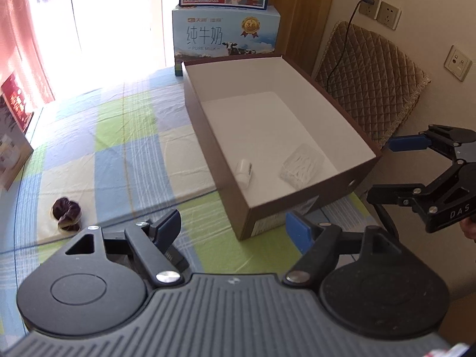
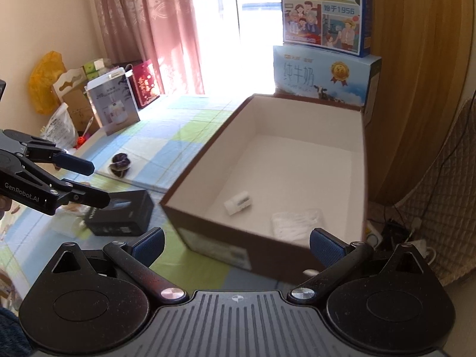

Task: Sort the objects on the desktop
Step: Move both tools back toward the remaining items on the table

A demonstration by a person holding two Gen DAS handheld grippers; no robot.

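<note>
Both the left gripper [image 1: 235, 227] and right gripper [image 2: 236, 245] hang empty with jaws apart before the near rim of an open brown cardboard box [image 1: 309, 205] holding a small white bottle [image 1: 244, 171] and a blurred clear packet [image 1: 301, 164], with open checked tablecloth [image 1: 119, 148] leftward around a dark purple fabric scrunchie [image 1: 66, 214]

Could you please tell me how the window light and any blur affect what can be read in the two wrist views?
Left wrist view: the window is blown out to white, with glare washing over the far tablecloth; the box edges are slightly smeared. Right wrist view: the window is overexposed too; the white bottle and the clear packet inside the box look soft; fisheye bending curves the walls.
</note>
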